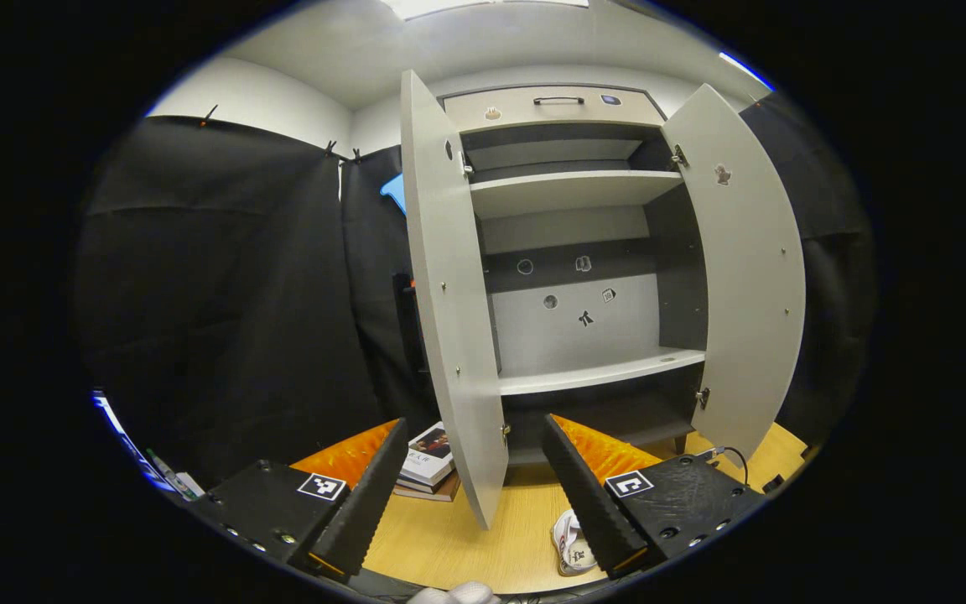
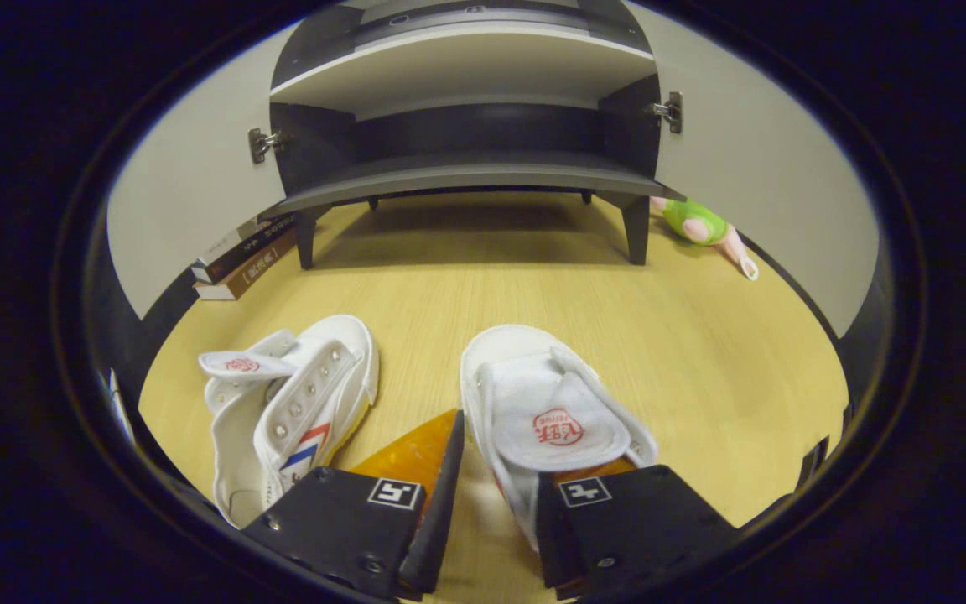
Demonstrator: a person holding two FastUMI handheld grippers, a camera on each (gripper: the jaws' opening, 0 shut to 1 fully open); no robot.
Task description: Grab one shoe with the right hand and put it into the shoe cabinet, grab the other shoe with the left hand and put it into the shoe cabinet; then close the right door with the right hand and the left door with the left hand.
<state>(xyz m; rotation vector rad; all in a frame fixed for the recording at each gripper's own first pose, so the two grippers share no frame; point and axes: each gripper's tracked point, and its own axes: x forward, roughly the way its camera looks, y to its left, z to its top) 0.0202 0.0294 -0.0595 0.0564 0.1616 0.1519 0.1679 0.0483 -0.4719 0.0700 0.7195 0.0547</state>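
1. Down low, hanging over the wooden floor (image 2: pixel 533 277), the right gripper (image 2: pixel 495 470) with jaws narrowly parted, straddling the left side wall of the nearer white shoe (image 2: pixel 550 403): one finger outside the shoe, the other inside over its opening; whether both are pressing cannot be told.
2. Showing a red printed logo on that shoe's tongue, too small to read.
3. Lying just left of those jaws, the second white shoe (image 2: pixel 290 403), with red and blue stripes on its side and a red mark on its folded tongue.
4. Standing well ahead of the jaws, the shoe cabinet (image 2: pixel 466 172) on short legs, both doors swung wide, open floor in between.
5. Resting beside the cabinet: stacked books (image 2: pixel 244 256) ahead to the left, a green plush toy (image 2: pixel 701 222) ahead to the right.
6. Higher up, hovering with jaws wide and holding nothing, the left gripper (image 1: pixel 470 470), facing the cabinet's bare shelves (image 1: pixel 600 369).
7. Hanging between those fingers, the left door (image 1: pixel 449 294); right door (image 1: pixel 751 277) ahead to the right.
8. Peeking beside the right finger, part of a shoe (image 1: pixel 571 541).
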